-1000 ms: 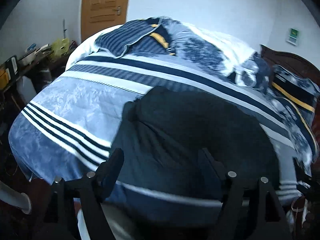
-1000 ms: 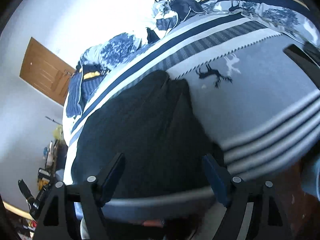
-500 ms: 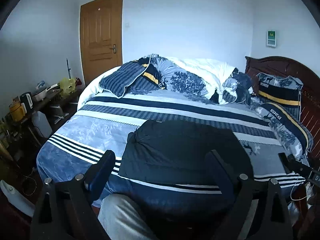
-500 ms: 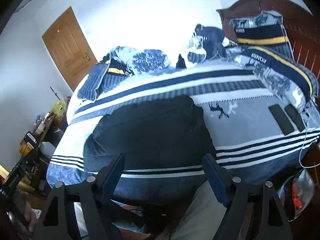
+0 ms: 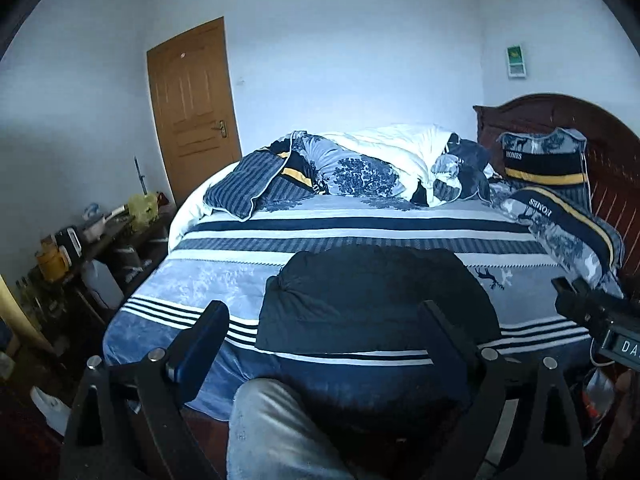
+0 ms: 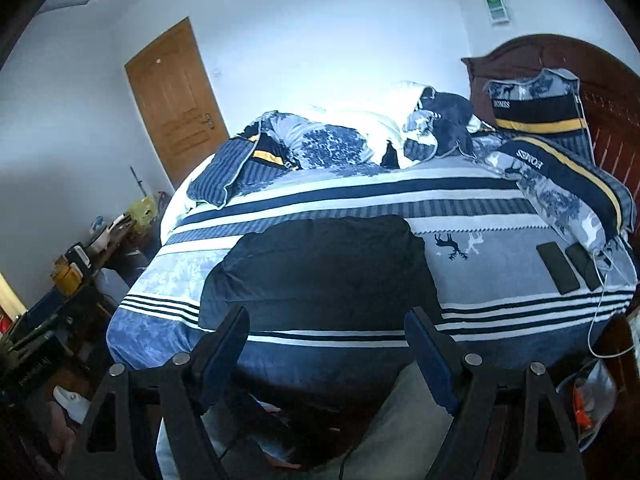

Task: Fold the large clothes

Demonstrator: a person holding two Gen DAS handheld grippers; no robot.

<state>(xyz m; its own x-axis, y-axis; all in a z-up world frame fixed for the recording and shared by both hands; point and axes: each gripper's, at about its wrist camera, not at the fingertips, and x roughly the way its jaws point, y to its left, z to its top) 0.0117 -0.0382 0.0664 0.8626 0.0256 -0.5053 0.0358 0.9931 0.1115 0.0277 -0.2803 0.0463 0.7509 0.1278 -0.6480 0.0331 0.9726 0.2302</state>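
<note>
Both grippers hang back from the bed now: the left gripper (image 5: 324, 336) has just been spreading its jaws and nothing sits between them, and the right gripper (image 6: 326, 344) stands wide and empty too. The dark folded garment (image 6: 320, 268) lies flat on the blue-and-white striped bedspread (image 6: 480, 280), near the bed's front edge, left of its middle. Behind it, a heaped blue-and-white quilt (image 6: 340, 136) fills the far side, and navy pillows with yellow bands (image 6: 560, 172) lean by the dark wooden headboard (image 6: 608, 80). Two dark phones (image 6: 558, 268) lie well right of the garment, with bare bedspread between. A cluttered side surface (image 5: 100, 236) crowds the left, below the brown wooden door (image 5: 192, 108). The person's light trouser leg (image 5: 272, 432) shows at the bed's near edge.
</note>
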